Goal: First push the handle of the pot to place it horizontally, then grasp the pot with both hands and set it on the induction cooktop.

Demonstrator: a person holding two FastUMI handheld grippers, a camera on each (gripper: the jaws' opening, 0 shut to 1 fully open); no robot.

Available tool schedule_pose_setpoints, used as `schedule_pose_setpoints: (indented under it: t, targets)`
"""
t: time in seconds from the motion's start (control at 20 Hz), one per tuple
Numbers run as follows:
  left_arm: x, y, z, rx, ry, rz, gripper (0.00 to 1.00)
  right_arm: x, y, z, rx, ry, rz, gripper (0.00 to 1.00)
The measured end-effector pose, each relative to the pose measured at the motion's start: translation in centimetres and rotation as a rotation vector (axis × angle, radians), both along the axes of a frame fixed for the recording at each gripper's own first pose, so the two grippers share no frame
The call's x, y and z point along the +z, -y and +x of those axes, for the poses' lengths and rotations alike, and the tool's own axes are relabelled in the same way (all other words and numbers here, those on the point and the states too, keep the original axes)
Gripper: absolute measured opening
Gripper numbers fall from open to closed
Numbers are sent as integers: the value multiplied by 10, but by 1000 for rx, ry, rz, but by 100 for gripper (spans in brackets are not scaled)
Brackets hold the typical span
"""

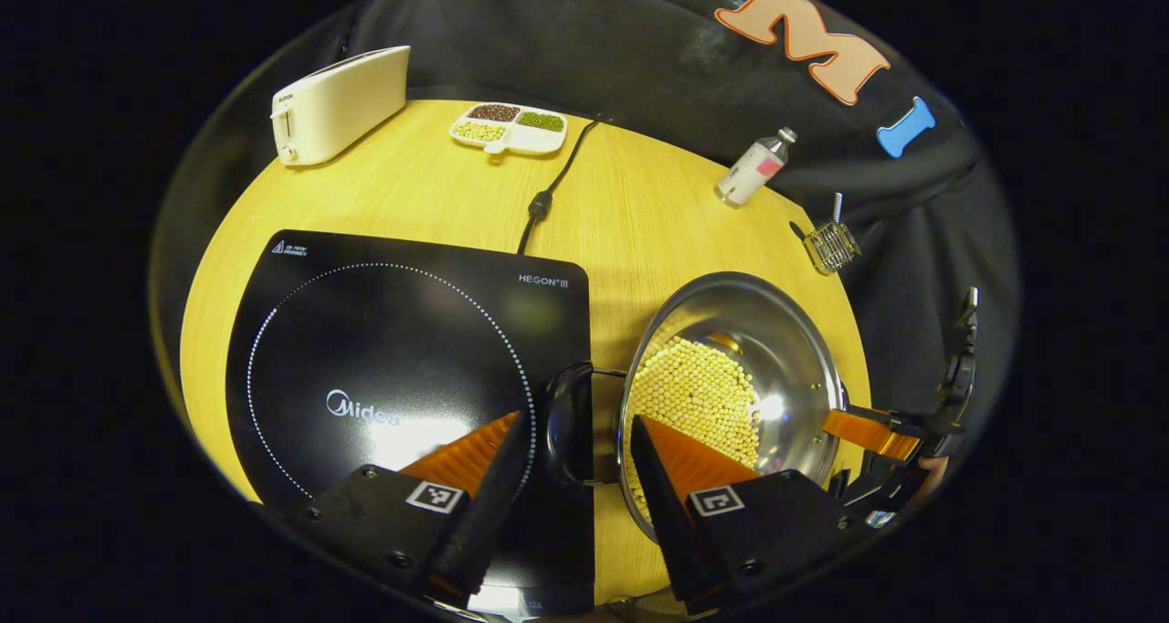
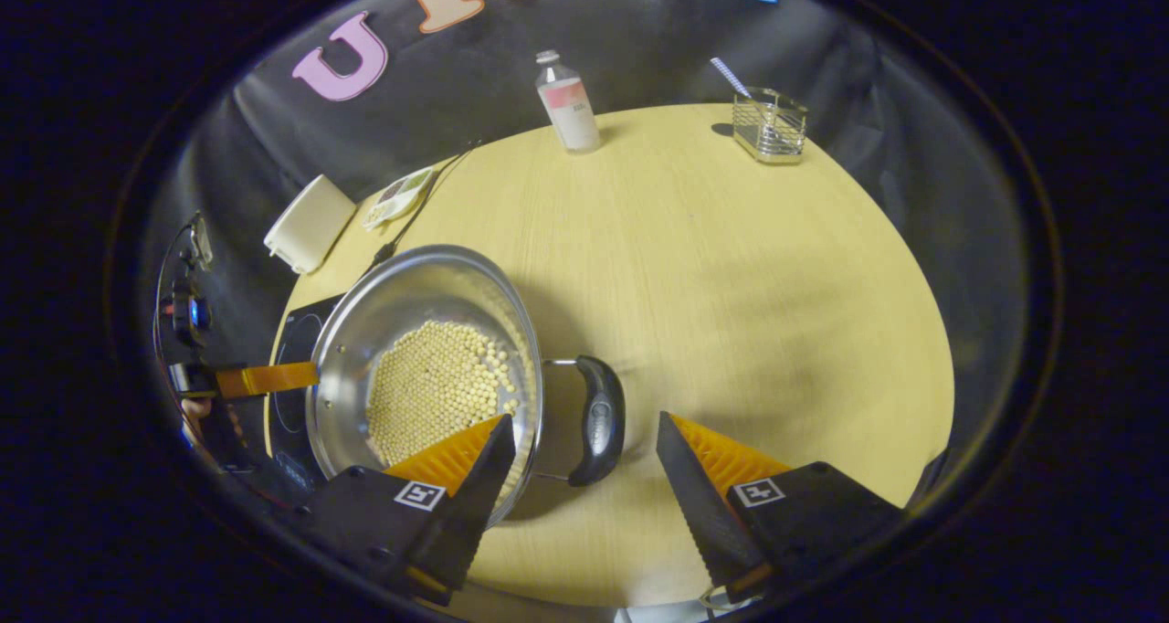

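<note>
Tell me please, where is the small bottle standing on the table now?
In the right gripper view the bottle stands upright at the table's far edge, left of the wire basket. In the left gripper view it is between the power cord and that basket.

Sitting on the table point(image 2: 731, 312): pot point(image 1: 731, 376) just right of the induction cooktop point(image 1: 402, 367), beans point(image 1: 699, 390) lying inside it. Standing along the far edge: toaster point(image 1: 338, 102), divided dish point(image 1: 509, 128), bottle point(image 1: 753, 168), wire rack point(image 1: 829, 245).

Open right tongs point(image 2: 580, 472) straddle the dark side handle point(image 2: 598, 419) of a steel pot point(image 2: 411, 331) of pale beans point(image 2: 434, 387) on a yellow desk point(image 2: 731, 312), bottle point(image 2: 566, 102) and wire rack point(image 2: 772, 128) far beyond them.
</note>
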State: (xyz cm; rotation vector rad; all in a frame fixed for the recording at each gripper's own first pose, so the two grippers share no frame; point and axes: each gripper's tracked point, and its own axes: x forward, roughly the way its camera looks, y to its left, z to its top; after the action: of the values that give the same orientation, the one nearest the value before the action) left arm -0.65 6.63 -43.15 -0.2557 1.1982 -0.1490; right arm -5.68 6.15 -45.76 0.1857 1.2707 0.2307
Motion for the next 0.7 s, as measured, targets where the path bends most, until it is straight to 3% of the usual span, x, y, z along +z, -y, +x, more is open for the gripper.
schedule_pose_setpoints:
  t: [0.1, 0.2, 0.25, 0.3, 0.45, 0.5, 0.6, 0.65, 0.7]
  targets:
    - [0, 2, 1, 8, -2, -6, 68, -3, -3, -1, 11, -6, 2, 94]
    - [-1, 0, 2, 19, -5, 1, 69, -7, -5, -2, 24, -10, -6, 89]
    - [-1, 1, 1, 20, -6, 0, 63, -8, -4, -2, 31, -11, -12, 85]
    - [-1, 1, 1, 20, -3, -1, 63, -11, -5, -2, 36, -13, -12, 85]
    - [0, 0, 2, 25, 2, 0, 61, -9, -8, -2, 10, -23, -11, 63]
    - [-1, 0, 1, 18, 3, 6, 63, -10, -9, -2, -6, -29, -11, 63]
    - [-1, 1, 1, 11, 6, 18, 59, -8, -8, -3, -18, -25, -15, 58]
    - [-1, 1, 0, 13, 0, 15, 59, -8, -7, -2, -20, -23, -17, 51]
    - [-2, 3, 1, 18, 3, 12, 62, -6, -5, -5, -19, -20, -19, 57]
